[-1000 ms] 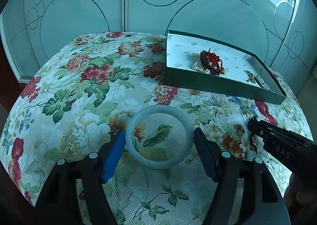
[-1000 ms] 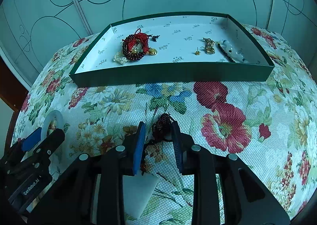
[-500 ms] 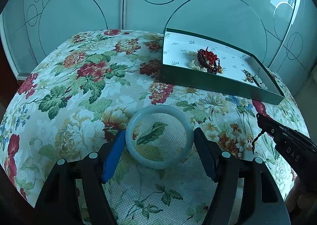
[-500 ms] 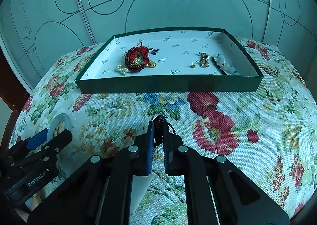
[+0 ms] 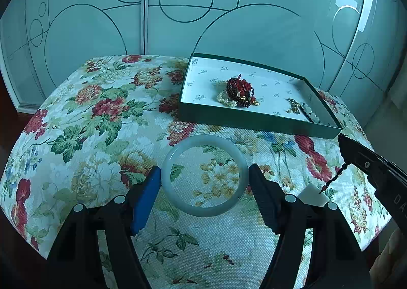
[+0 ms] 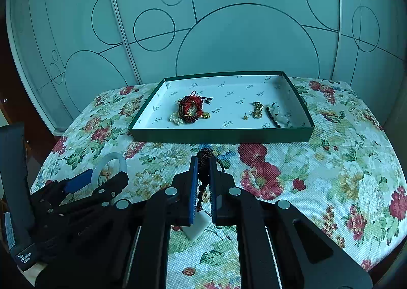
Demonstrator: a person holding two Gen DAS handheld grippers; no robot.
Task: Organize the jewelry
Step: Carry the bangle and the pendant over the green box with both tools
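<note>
We see a floral cloth [image 5: 106,115] over the table, and toward its far side a green tray [image 6: 221,135] with a white lining. Inside it: a red bead pile [image 6: 190,109] left, gold bits [image 6: 257,110] and a dark strand [image 6: 273,118] right. Our left gripper [image 5: 204,187] grips a pale bangle [image 5: 204,175] across its width, pads on both sides. Our right gripper [image 6: 203,164] is clamped on a dark beaded cord [image 6: 203,155] with a white tag [image 6: 197,228] hanging below, short of the tray.
</note>
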